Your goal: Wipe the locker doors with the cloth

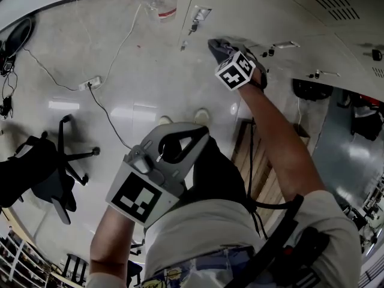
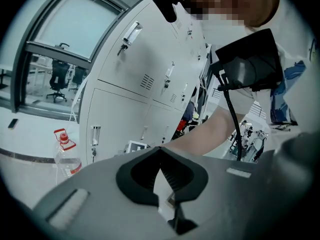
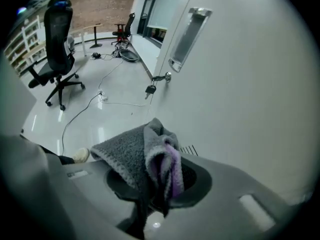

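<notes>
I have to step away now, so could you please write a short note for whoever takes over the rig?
Right gripper: shut on the grey cloth, held close to a locker door near its handle; contact unclear.
Left gripper: shut, empty, away from the lockers.
Done: cannot tell how much is wiped.
Left: wipe this door, then the other doors.

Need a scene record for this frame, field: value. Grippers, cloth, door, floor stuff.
left gripper: shut, empty, held low, away from the door
right gripper: shut on cloth, arm stretched up to the door
cloth: grey with purple, bunched in the jaws, close to the door; contact unclear
door: white, closed, key hanging at its lock
floor: bottle with red cap, chair, cable
</notes>
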Motion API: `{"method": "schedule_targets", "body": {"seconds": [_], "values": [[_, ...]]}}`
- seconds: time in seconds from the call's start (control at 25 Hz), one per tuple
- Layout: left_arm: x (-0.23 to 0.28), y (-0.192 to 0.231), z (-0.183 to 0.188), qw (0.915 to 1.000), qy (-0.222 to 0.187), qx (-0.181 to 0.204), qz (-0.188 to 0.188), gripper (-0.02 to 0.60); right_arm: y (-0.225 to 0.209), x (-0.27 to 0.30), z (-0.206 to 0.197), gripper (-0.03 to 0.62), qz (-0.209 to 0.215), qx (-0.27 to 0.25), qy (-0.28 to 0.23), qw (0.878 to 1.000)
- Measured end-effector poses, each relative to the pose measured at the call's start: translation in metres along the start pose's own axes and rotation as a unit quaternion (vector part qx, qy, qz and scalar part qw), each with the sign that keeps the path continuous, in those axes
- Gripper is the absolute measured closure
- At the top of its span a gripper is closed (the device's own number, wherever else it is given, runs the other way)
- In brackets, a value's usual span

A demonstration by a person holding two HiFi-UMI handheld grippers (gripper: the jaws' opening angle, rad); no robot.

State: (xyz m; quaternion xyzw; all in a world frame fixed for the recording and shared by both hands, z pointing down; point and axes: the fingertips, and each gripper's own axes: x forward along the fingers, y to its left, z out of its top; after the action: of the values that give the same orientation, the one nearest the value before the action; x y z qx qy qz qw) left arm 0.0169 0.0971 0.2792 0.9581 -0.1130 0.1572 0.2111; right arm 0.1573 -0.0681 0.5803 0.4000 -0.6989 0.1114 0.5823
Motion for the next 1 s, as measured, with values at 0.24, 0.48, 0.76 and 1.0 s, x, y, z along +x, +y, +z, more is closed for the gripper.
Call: {"method": "schedule_targets", "body": {"seconds": [0.24,0.48,0.76,1.0], "values": [[-0.003,-0.015,0.020,0.9997,-0.011,0.017,-0.016,0.578,0.028,-0.061,-0.017,0.507,0.023,0.082,-0.028,0.996],[-0.013,-0.038,0.035,0.9992,-0.009,0.031,-0.024,0.579,0.068,-0.143,-0.023,0.505,0.052,0.116,-0.069,0.989],[-0.031,-0.049,0.050,0.9977,-0.016,0.062,-0.022,0.579,0.064,-0.238,-0.004,0.505,0.017,0.119,-0.151,0.981],[-0.061,-0.077,0.057,0.9979,-0.015,0.062,-0.005,0.579,0.079,-0.324,0.004,0.505,0.013,0.125,-0.211,0.969]]}}
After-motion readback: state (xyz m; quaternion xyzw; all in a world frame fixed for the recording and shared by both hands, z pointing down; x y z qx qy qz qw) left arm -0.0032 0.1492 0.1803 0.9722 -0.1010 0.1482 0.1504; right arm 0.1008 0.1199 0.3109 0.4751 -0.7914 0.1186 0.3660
